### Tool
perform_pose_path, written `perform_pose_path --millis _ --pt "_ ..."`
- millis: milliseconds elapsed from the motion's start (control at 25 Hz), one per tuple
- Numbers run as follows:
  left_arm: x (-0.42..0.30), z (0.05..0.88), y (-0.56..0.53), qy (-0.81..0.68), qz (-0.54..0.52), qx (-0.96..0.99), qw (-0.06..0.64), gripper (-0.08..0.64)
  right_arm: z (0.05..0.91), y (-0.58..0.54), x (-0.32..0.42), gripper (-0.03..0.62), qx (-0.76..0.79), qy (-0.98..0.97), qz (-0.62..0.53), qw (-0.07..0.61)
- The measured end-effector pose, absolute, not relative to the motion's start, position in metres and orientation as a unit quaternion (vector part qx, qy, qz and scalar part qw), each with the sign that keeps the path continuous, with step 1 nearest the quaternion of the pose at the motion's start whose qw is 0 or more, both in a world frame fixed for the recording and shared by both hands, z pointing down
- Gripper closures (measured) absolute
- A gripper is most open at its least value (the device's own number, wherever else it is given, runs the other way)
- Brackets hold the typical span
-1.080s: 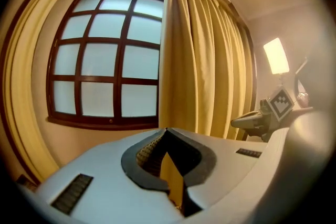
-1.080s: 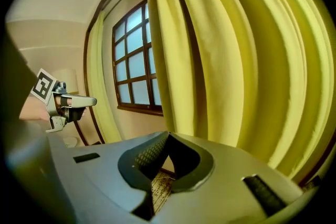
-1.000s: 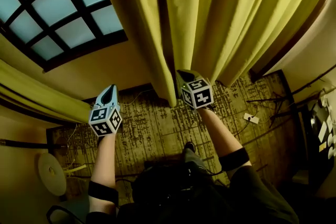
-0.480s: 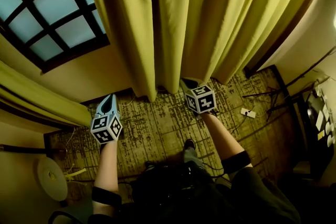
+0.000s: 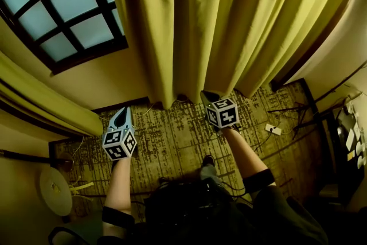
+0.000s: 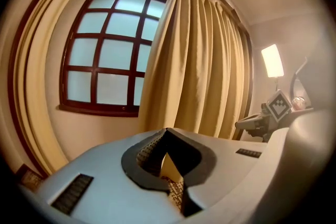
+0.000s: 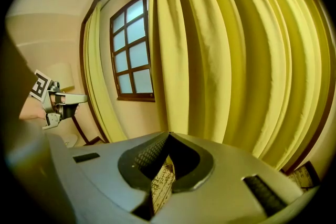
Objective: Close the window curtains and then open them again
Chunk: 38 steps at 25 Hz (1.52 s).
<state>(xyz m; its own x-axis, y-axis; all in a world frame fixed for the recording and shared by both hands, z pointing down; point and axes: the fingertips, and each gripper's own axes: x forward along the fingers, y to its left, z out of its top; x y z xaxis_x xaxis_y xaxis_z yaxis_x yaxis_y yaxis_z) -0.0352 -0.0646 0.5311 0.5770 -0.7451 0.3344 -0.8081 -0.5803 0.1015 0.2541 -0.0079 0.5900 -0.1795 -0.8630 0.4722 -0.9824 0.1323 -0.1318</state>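
Note:
A yellow right curtain [image 5: 229,20] hangs in deep folds over the right part of the dark-framed window [image 5: 63,8], whose left panes stay uncovered. The left curtain [image 5: 40,100] is bunched at the wall on the left. My left gripper [image 5: 123,109] is shut and empty, over the carpet below the sill, apart from both curtains. My right gripper [image 5: 205,93] is shut and empty too, with its tip just below the right curtain's hem. The left gripper view shows my left gripper [image 6: 167,131], the window [image 6: 110,55] and the right curtain [image 6: 202,71]. In the right gripper view my right gripper [image 7: 169,136] points at the curtain folds [image 7: 236,60].
A patterned carpet [image 5: 172,140] covers the floor. On it lie a white plug block [image 5: 273,129] and cables at the right. A round white object [image 5: 54,189] stands at the lower left, dark furniture [image 5: 350,146] at the right. A lit wall lamp [image 6: 272,60] glows beyond the curtain.
Both grippers sit a little lower and nearer to me in the head view. The right gripper's tip has come away from the curtain's folds to just under the hem.

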Motion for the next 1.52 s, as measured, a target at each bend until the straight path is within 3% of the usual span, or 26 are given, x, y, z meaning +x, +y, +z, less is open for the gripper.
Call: perform_pose_path --millis 640,1520 --pt "-0.085 0.526 -0.077 -0.458 0.109 0.874 0.121 0.558 0.593 -0.024 0.211 0.592 0.611 -0.748 0.205 0.156" --pt "-0.249 0.502 -0.106 -0.479 0.102 0.865 0.112 0.558 0.562 -0.069 -0.008 0.592 0.54 -0.806 0.18 0.161"
